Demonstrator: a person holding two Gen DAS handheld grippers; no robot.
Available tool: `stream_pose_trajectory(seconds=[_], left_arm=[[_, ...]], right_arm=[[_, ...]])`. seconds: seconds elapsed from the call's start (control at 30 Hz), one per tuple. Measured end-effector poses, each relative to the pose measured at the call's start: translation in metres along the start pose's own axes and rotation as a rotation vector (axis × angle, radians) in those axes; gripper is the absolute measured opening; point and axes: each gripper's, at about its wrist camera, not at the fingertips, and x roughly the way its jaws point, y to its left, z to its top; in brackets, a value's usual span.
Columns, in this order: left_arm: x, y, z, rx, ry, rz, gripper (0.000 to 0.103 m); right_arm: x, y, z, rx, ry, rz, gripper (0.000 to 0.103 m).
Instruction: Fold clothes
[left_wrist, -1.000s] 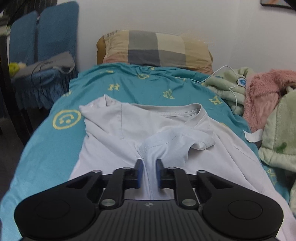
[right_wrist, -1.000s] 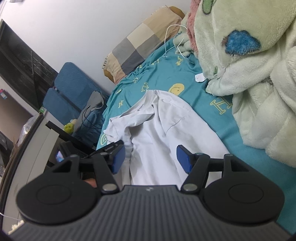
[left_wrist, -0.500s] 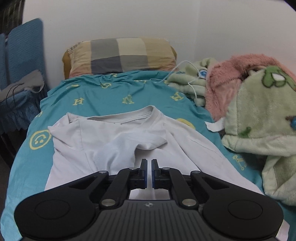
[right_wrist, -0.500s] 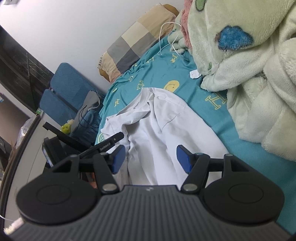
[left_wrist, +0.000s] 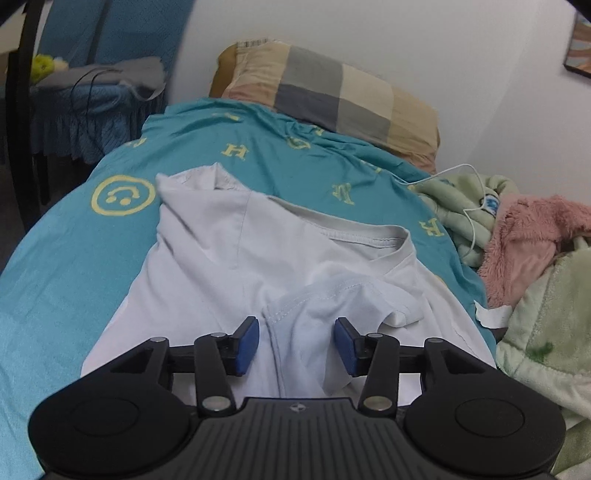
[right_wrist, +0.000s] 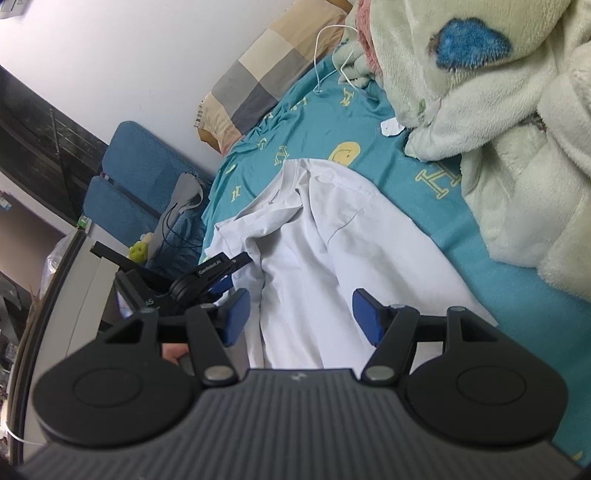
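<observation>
White cotton T-shirt (left_wrist: 229, 258) is lying spread on the teal sheet (left_wrist: 55, 266) ahead of you; your left gripper (left_wrist: 297, 341) is gaping wide around its folded sleeve, while your right gripper (right_wrist: 301, 314) is hovering open, gripping nothing.

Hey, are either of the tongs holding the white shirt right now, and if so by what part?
Nothing is held. The left tongs and right tongs are both open above the white shirt.

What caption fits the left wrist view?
Open left hand-held gripper over a folded-in sleeve of the white T-shirt.
</observation>
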Motion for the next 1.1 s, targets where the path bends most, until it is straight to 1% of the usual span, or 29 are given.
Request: stream_pose_trajectory(seconds=[0.03, 0.1, 0.2, 0.27, 0.33, 0.43, 0.5, 0.57, 0.63, 0.73, 0.83, 0.9, 0.97, 1.03, 1.1], left_arm=[[-0.001, -0.005, -0.001, 0.037, -0.002, 0.006, 0.04], [-0.004, -0.019, -0.002, 0.144, -0.007, 0.034, 0.016], [-0.01, -0.038, -0.006, 0.288, -0.008, 0.058, 0.006], [-0.016, -0.05, -0.008, 0.36, -0.02, 0.07, 0.006], [-0.025, -0.067, -0.012, 0.461, -0.048, 0.071, 0.006], [-0.032, -0.09, -0.02, 0.528, -0.041, 0.008, 0.006], [-0.035, -0.105, -0.03, 0.563, -0.027, -0.037, 0.006], [-0.033, -0.118, -0.044, 0.59, -0.006, -0.063, 0.006], [-0.026, -0.125, -0.059, 0.592, 0.019, -0.065, 0.007], [-0.017, -0.127, -0.075, 0.566, 0.037, -0.069, 0.014], [-0.024, -0.118, -0.072, 0.474, 0.034, -0.094, 0.023], [-0.043, -0.11, -0.069, 0.41, 0.029, -0.105, 0.036], [-0.067, -0.104, -0.066, 0.362, 0.019, -0.098, 0.042], [-0.1, -0.097, -0.066, 0.303, -0.002, -0.082, 0.047], [-0.138, -0.09, -0.067, 0.244, -0.024, -0.062, 0.057]], right_arm=[[0.0, 0.0, 0.0, 0.001, 0.001, 0.001, 0.065], [0.0, -0.001, 0.0, 0.007, 0.002, 0.004, 0.065], [-0.001, -0.001, 0.0, 0.016, 0.004, 0.005, 0.065], [-0.002, -0.002, 0.0, 0.018, 0.001, 0.002, 0.065], [-0.003, -0.002, 0.0, 0.019, -0.002, 0.001, 0.065], [-0.005, -0.004, 0.002, 0.023, -0.011, -0.004, 0.065], [-0.007, -0.006, 0.003, 0.029, -0.017, -0.01, 0.065], [-0.007, -0.007, 0.004, 0.035, -0.019, -0.018, 0.065], [-0.008, -0.009, 0.004, 0.035, -0.02, -0.024, 0.065], [-0.008, -0.01, 0.004, 0.028, -0.023, -0.031, 0.065], [-0.007, -0.012, 0.005, 0.027, -0.021, -0.036, 0.065], [-0.006, -0.014, 0.006, 0.026, -0.021, -0.041, 0.065], [-0.006, -0.014, 0.007, 0.022, -0.021, -0.043, 0.065], [-0.008, -0.013, 0.008, 0.011, -0.021, -0.04, 0.065], [-0.012, -0.011, 0.007, -0.014, -0.029, -0.049, 0.065]])
